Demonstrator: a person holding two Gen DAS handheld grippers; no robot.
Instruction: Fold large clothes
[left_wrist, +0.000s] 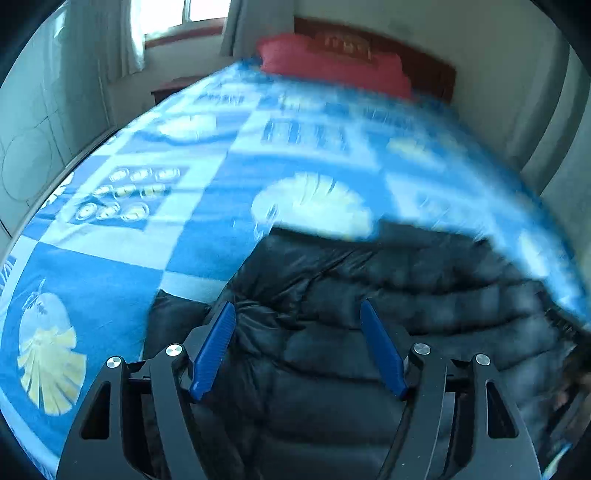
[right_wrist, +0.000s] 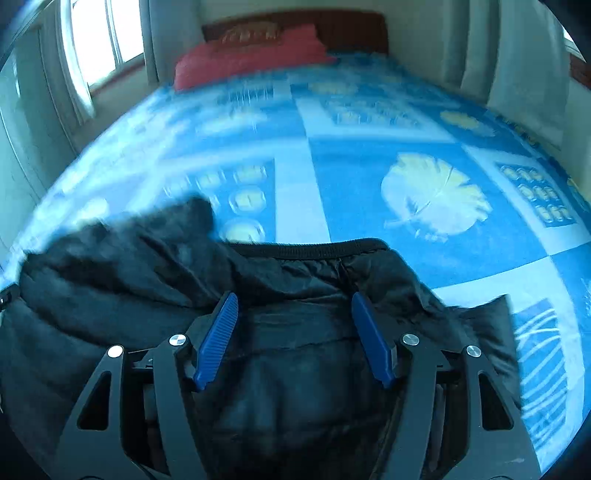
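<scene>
A black quilted puffer jacket (left_wrist: 388, 295) lies bunched on the near part of a bed covered by a blue and white patterned blanket (left_wrist: 110, 266). My left gripper (left_wrist: 295, 306) hovers over the jacket's puffed panels. Its blue pads (left_wrist: 216, 347) stand wide apart, open, and clamp nothing. In the right wrist view the same jacket (right_wrist: 122, 284) shows a ribbed elastic edge (right_wrist: 306, 248) on its far side. My right gripper (right_wrist: 293, 295) is just above the fabric behind that edge, open, with jacket fabric below the gap between its pads (right_wrist: 371, 339).
A red pillow (left_wrist: 332, 62) rests against a dark wooden headboard (left_wrist: 424, 55) at the far end of the bed. A bright window (right_wrist: 99, 37) with pale curtains is at the left. Curtains (right_wrist: 517, 66) also hang at the right. The blanket (right_wrist: 369, 184) stretches beyond the jacket.
</scene>
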